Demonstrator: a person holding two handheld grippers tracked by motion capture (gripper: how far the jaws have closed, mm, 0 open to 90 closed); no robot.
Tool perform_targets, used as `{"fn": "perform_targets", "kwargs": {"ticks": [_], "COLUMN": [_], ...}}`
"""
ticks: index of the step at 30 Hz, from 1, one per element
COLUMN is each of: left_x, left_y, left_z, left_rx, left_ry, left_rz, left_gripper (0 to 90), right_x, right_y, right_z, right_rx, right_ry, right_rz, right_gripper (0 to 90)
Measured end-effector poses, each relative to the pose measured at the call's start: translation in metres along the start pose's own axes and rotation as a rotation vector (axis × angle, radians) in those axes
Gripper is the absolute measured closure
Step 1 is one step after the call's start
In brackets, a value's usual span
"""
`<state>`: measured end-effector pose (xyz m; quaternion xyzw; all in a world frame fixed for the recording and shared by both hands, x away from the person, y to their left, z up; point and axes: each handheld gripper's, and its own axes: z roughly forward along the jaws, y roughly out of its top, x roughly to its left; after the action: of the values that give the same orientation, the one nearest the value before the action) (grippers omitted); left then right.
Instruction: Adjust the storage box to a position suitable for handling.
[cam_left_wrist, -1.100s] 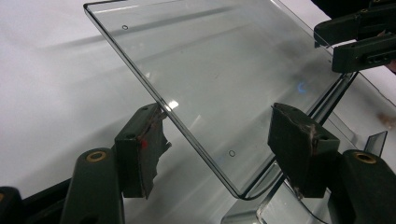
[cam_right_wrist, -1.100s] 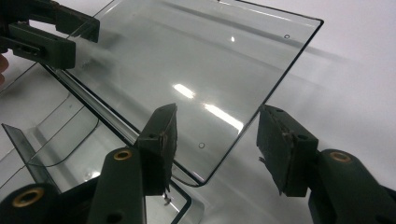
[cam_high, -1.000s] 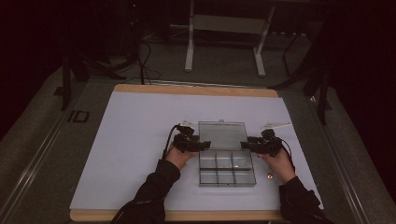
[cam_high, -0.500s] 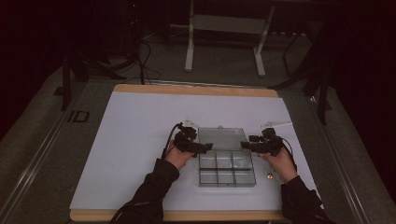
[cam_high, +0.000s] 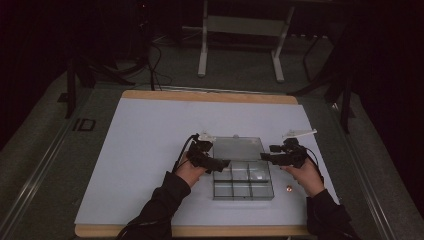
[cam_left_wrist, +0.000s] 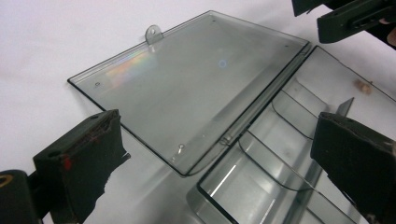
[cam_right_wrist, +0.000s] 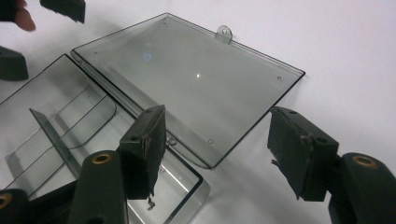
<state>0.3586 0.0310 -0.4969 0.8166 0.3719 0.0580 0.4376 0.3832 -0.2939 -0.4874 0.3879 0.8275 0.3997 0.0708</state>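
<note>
A clear plastic compartment box (cam_high: 243, 191) lies on the white table sheet with its lid (cam_high: 237, 148) swung open flat behind it. My left gripper (cam_high: 223, 163) hovers at the box's left edge and my right gripper (cam_high: 265, 157) at its right edge, the two pointing toward each other. In the left gripper view the open jaws (cam_left_wrist: 219, 135) frame the lid's near corner (cam_left_wrist: 187, 93) and the dividers (cam_left_wrist: 280, 154). In the right gripper view the open jaws (cam_right_wrist: 217, 135) frame the lid's other corner (cam_right_wrist: 196, 79), with the box (cam_right_wrist: 56, 126) at left. Nothing is held.
A small brown piece (cam_high: 289, 188) lies on the sheet just right of the box. The sheet covers a wood-edged board (cam_high: 210, 96). Table legs and cables stand in the dark beyond. The other gripper (cam_left_wrist: 355, 18) shows far off in the left gripper view.
</note>
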Motion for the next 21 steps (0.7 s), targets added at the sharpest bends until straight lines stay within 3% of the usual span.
{"fn": "perform_targets", "kwargs": {"ticks": [9,21], "left_x": [-0.007,-0.011], "left_y": [-0.005,-0.021], "left_z": [-0.014,-0.031], "left_rx": [-0.017,-0.043], "left_ry": [0.012,0.020], "left_rz": [0.021,0.039], "left_gripper": [3.0,3.0], "right_x": [0.005,0.005], "right_y": [-0.003,-0.017], "right_z": [-0.011,-0.031], "right_rx": [0.025,0.045], "right_ry": [-0.009,-0.012], "right_rz": [-0.047,-0.090], "right_gripper": [31.3,30.9]}}
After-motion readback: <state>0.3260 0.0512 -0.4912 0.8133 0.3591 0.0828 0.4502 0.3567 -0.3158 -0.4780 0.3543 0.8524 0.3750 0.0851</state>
